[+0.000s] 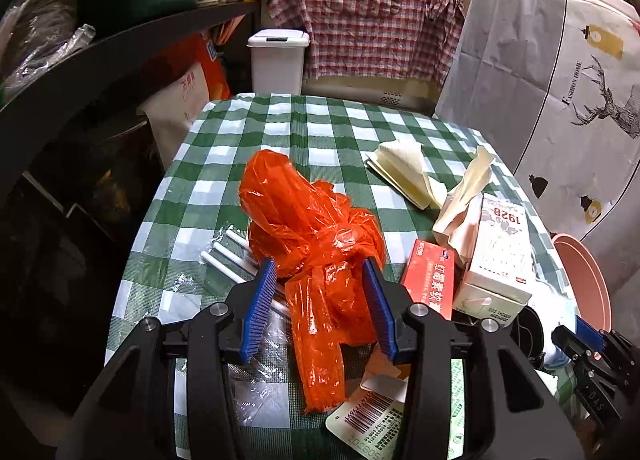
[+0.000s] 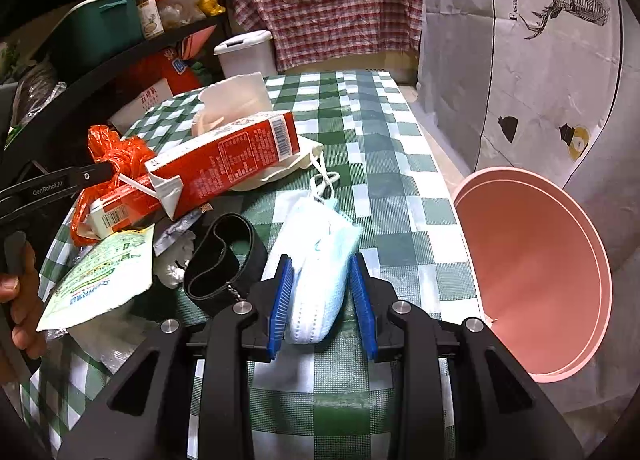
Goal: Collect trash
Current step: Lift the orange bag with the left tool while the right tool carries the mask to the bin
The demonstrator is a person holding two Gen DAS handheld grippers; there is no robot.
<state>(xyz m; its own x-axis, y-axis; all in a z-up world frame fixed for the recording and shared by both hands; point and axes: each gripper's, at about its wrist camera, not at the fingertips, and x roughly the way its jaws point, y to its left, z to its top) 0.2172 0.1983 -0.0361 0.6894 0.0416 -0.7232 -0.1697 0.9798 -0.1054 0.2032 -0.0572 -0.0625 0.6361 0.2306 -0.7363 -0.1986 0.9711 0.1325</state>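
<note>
Both grippers are down on the trash pile, each straddling an item. Left gripper (image 1: pixel 320 272): jaws partway apart around the knotted orange plastic bag (image 1: pixel 308 228); the right pad looks to touch the film, the left pad shows a gap, so I read it as released, not yet clamped. Right gripper (image 2: pixel 320 272): jaws partway apart around the white and pale blue face masks (image 2: pixel 324 260), slim gaps on both sides, also released. To do this step well, my call: close the left on the knot, not the loose tail, since thin film slips and stretches; close the right on the folded body of the masks so the ear loops trail instead of snagging the black strap (image 2: pixel 224 260) just beside them. Lift straight up before swinging, or the red carton (image 2: pixel 224 156) and green snack wrapper (image 2: pixel 104 272) nearby may get dragged. The pink bin (image 2: pixel 532 272) sits open just off the right edge of the surface, the obvious drop target. The surface (image 2: pixel 360 108) has a green and white checked cloth; its far half is mostly bare, with trash bunched at the near end. Room: cluttered black shelf at left, white lidded bin (image 1: pixel 278 60) behind, plaid shirt (image 1: pixel 360 8) hanging at the back, deer-print sheet at right.
</note>
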